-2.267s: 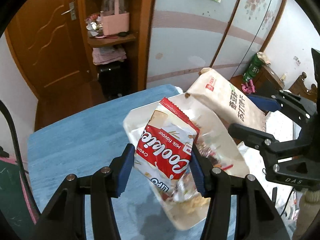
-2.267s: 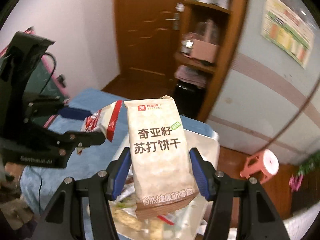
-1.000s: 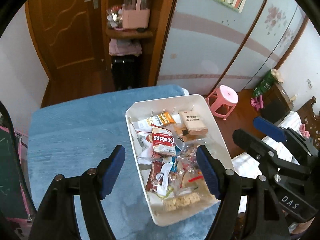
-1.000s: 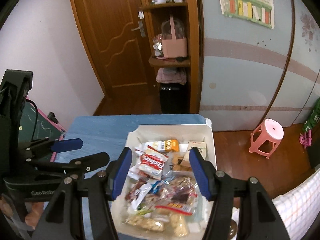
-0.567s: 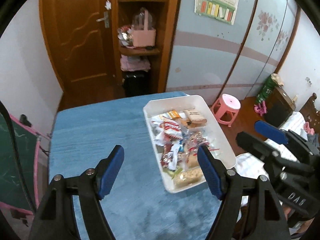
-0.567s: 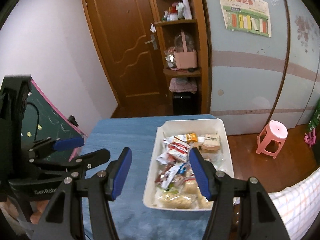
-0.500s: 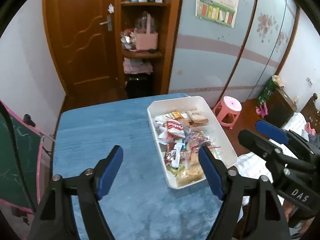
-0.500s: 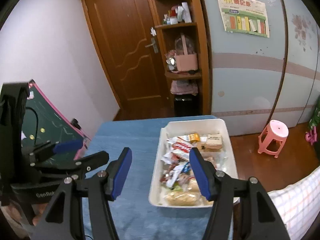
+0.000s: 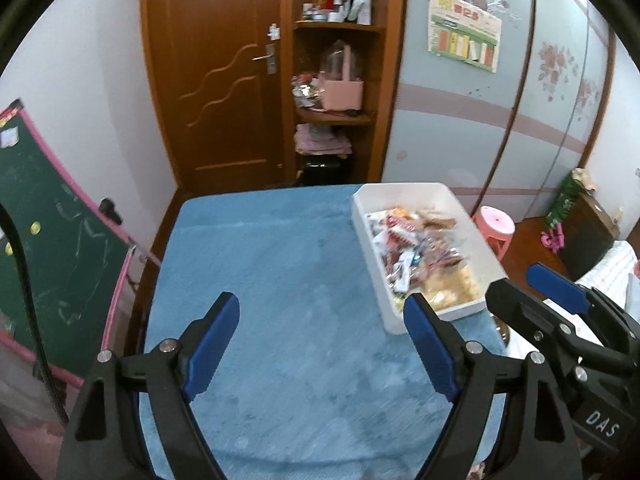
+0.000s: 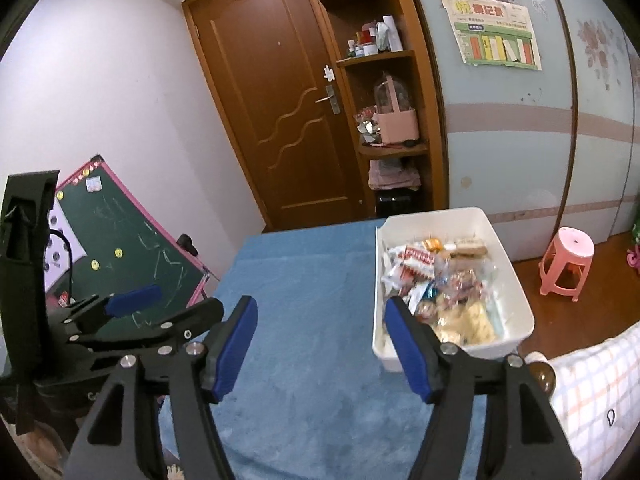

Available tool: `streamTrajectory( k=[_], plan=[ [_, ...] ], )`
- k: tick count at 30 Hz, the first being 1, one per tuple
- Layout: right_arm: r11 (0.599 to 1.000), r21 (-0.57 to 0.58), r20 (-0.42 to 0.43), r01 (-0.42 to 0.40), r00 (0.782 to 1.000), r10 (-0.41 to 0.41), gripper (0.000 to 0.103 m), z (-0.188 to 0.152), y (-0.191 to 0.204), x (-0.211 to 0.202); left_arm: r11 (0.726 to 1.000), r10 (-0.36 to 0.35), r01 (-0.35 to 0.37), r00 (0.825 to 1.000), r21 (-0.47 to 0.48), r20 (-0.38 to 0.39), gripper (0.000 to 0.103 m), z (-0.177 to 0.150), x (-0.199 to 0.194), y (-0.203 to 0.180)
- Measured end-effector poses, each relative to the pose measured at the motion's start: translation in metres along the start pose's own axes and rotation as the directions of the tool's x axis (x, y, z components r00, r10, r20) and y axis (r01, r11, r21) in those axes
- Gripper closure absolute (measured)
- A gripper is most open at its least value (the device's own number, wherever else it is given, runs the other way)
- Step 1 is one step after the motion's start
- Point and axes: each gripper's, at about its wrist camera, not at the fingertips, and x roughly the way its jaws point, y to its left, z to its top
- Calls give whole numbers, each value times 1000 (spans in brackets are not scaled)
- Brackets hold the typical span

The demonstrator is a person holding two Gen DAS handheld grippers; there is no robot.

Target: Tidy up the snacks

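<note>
Left gripper (image 9: 322,320): fingers spread, nothing between them, over bare blue bench (image 9: 280,264); right gripper (image 10: 320,322): fingers apart and opening, nothing between them; white bin (image 10: 516,276) at the bench's right edge, holding the snacks (image 10: 436,280); pink stool (image 10: 566,258) on the floor beyond.

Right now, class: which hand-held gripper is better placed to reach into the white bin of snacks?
Probably the right hand-held gripper: the white bin sits on its side, nearer than to the left hand-held gripper. Both are empty.
</note>
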Motion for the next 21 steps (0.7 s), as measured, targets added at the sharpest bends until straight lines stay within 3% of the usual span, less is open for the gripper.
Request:
streamTrajectory(
  k=[11,17,21],
  plan=[
    [994,3,13,110,994,-110,33,-54,22,-7,994,99,-98,995,-44,12,19,-61,-4,15],
    [993,14,-25,114,993,-114,32,-70,26,-2,993,84,-86,996,-78,-30,19,-82,4,26],
    [991,-23,-26,134,991,-135,32,-74,33,1,990,114,-116,993,-75,-25,19,-87,8,28]
  ],
)
